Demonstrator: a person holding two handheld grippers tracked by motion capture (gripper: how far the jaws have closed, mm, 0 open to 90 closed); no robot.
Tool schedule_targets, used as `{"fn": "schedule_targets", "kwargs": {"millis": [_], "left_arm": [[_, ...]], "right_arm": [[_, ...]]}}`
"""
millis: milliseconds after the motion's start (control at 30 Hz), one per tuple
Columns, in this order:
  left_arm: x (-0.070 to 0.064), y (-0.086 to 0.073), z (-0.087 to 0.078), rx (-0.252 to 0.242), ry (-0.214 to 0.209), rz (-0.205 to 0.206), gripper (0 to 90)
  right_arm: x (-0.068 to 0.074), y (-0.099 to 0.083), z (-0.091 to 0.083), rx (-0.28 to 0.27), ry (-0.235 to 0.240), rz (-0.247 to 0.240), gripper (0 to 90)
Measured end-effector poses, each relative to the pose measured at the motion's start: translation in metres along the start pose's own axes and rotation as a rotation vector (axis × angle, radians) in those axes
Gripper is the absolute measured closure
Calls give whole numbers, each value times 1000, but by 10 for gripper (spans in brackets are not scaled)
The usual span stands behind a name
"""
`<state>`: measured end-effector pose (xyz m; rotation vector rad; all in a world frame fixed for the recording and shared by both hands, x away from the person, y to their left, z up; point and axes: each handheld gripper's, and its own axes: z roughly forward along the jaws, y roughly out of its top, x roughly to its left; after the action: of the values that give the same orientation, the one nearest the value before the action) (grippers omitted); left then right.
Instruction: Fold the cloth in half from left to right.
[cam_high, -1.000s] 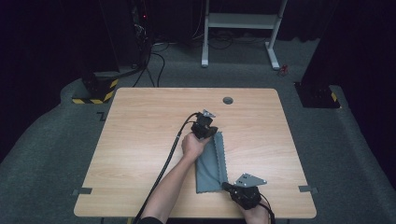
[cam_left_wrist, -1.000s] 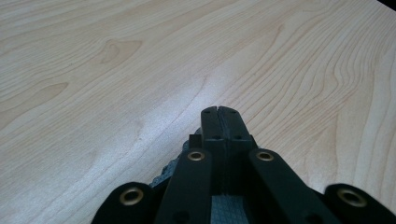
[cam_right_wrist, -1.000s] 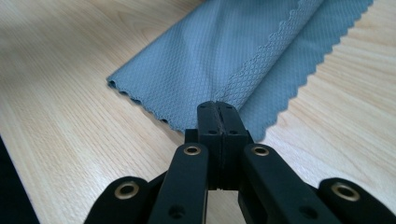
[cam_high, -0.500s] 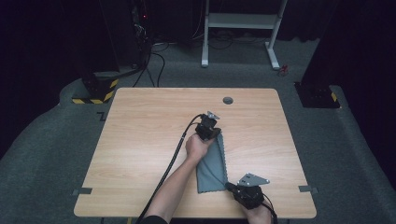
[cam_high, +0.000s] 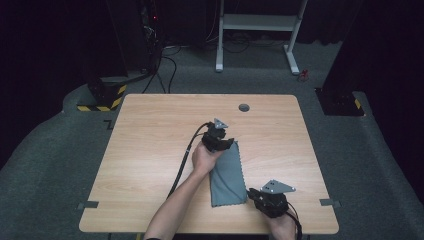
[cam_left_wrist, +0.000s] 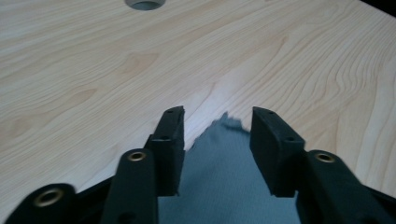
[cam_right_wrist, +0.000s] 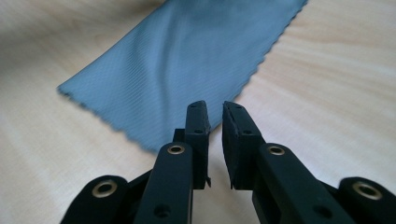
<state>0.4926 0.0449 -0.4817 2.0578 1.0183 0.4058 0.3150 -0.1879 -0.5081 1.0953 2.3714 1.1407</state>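
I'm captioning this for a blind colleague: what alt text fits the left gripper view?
The left tongs stand open over the pointed corner of a grey cloth, one jaw on each side of it. The cloth lies on a light wooden table, with a round hole at the far edge.

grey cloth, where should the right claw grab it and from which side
Probably the near right corner of the grey cloth, coming in low from the person's side. The cloth lies flat on the table, and that pinked corner points at the right claw, whose jaws stand nearly closed just short of it. The left claw straddles the far corner.
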Motion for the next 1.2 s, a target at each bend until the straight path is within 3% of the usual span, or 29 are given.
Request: {"fn": "schedule_targets", "kwargs": {"millis": [133,267,367,433,533,733,833,867,1100,1200], "left_arm": [[-3,-21,-25,22,11,39,483],[-15,-45,-46,48,-3,83,464],[-25,-61,-59,49,-6,98,451],[-30,-71,-65,45,-17,83,443],[-38,-82,-71,42,-44,53,415],[-56,-98,-75,73,-20,90,386],[-57,-107,-74,97,13,110,380],[-58,-111,-74,110,17,98,378],[-57,-127,-88,66,44,95,404],[-54,-132,-95,70,36,73,408]], "right_arm": [[-9,16,10,10,6,-21,787],[-13,32,26,30,4,-60,774],[-13,40,40,37,9,-85,768],[-13,45,49,45,9,-100,757],[-14,48,61,53,15,-92,746],[-17,48,71,73,11,-84,718],[-19,48,72,68,13,-87,714],[-18,48,72,68,13,-89,715],[-20,48,72,75,9,-117,714],[-20,49,72,78,9,-121,714]]}}
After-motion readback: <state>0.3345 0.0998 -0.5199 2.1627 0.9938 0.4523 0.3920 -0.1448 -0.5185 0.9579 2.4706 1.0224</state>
